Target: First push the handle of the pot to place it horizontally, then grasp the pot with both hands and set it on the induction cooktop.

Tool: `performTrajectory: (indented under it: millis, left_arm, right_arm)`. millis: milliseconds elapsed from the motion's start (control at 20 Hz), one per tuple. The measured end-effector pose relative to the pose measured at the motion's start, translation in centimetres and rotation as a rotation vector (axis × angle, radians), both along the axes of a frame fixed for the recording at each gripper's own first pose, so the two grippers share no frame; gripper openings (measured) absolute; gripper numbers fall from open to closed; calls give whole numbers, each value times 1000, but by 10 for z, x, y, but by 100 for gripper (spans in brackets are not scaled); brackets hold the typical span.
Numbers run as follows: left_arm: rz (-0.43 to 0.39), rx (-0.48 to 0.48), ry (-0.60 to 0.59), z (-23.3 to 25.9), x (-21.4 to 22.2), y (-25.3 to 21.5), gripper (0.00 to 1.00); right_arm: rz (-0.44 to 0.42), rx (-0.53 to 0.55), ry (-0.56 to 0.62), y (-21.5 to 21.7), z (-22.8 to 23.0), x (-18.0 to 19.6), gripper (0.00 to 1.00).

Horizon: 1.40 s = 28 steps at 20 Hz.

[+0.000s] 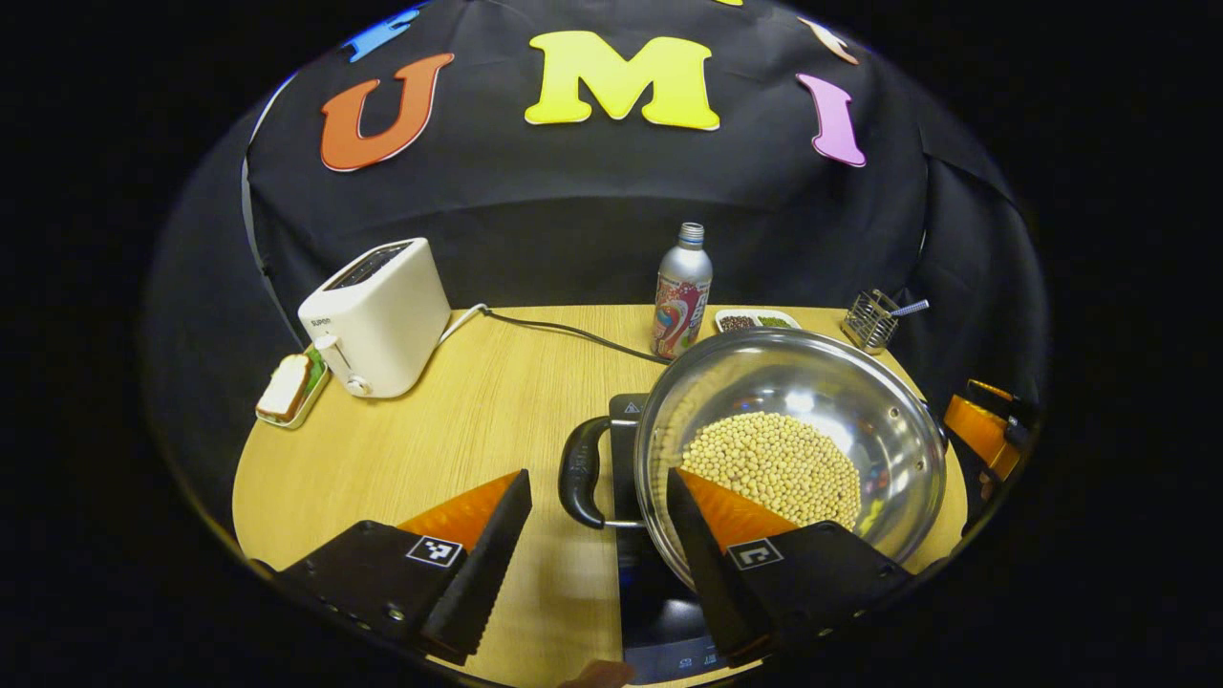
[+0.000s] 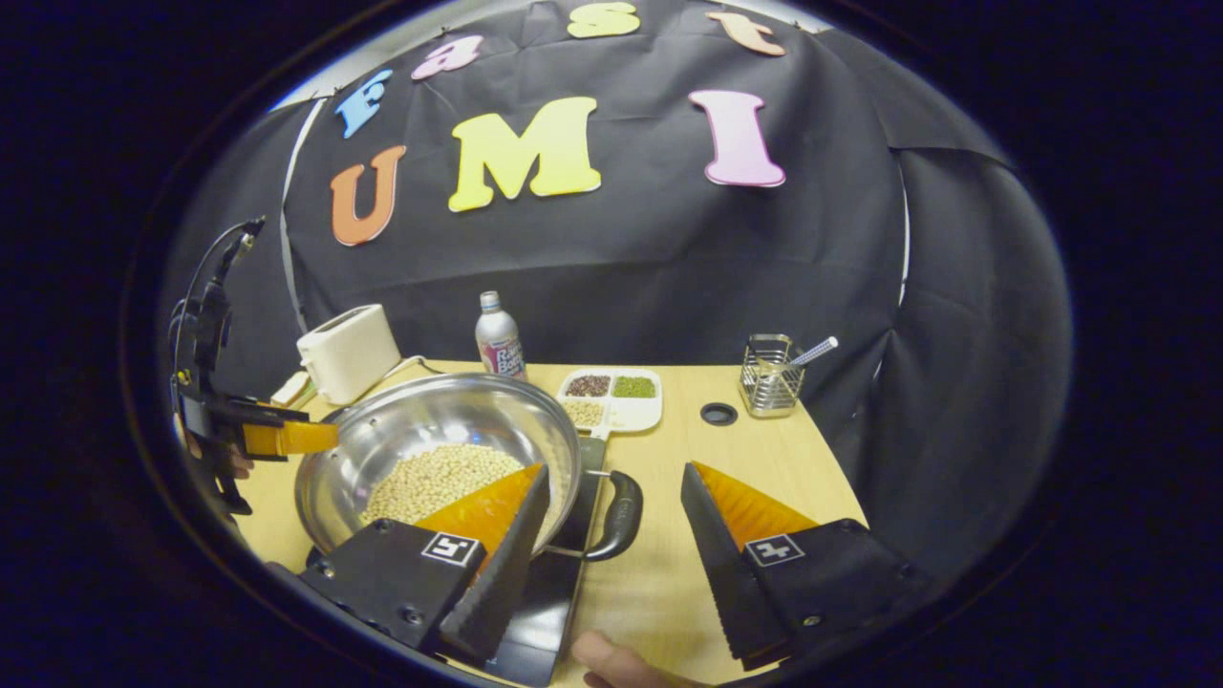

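The pot [image 1: 793, 449], a wide steel vessel holding a layer of pale soybeans [image 1: 776, 466], sits on the black induction cooktop [image 1: 659, 602] at the near middle of the wooden desk [image 1: 478, 420]. In the left gripper view, the pot's left loop handle [image 1: 581, 472] lies level between the two fingers of the left tongs [image 1: 597, 497], which stand spread wide and released; neither finger presses on the handle. One finger sits over the bare desk, the other overlaps the pot's near rim. In the right gripper view, the pot [image 2: 439, 449] appears left of centre, with its right loop handle [image 2: 616, 516] projecting level over the cooktop [image 2: 545, 592] edge and lying in the gap of the right tongs [image 2: 611, 492]. These tongs also stand wide apart and released, one finger over the pot's rim, the other over the desk [image 2: 745, 449]. The same view shows the left tongs [image 2: 287, 438] farther off at the pot's opposite side. A fingertip [image 2: 611, 659] of the person shows at the bottom edge. At the back of the desk stand a white toaster [image 1: 377, 315] with its cord, a small dish with bread [image 1: 291, 390] beside it, a drinks bottle [image 1: 682, 301], a sectioned tray of beans [image 2: 611, 397], and a wire holder [image 2: 769, 387] with a utensil in it.
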State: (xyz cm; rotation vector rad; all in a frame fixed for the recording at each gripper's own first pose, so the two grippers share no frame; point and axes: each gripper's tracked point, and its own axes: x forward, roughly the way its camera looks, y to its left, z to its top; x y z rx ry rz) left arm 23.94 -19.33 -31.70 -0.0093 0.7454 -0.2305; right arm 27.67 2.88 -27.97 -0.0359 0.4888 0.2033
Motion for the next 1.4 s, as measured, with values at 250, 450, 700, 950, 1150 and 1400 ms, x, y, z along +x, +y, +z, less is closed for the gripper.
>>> performTrajectory:
  millis: [250, 450, 700, 950, 1150, 1400]
  left_arm:
    - [20, 2, -113, 40, -38, -1, 90]
    - [45, -17, -251, 82, -74, 3, 91]
    - [68, 53, -398, 122, -135, 10, 92]
    - [93, 83, -504, 179, -187, 20, 96]
    - [137, 26, -593, 227, -226, 34, 96]
    - [207, -17, -667, 264, -269, 67, 96]
  right_arm:
    - [-23, 25, -78, -3, 30, -44, 87]
    - [-16, 29, -150, -1, 53, -90, 87]
    - [-29, 69, -250, 1, 87, -154, 87]
    - [-64, 55, -337, -3, 134, -205, 96]
    - [-115, 47, -399, -11, 179, -243, 96]
    - [-149, 18, -465, -16, 211, -290, 96]
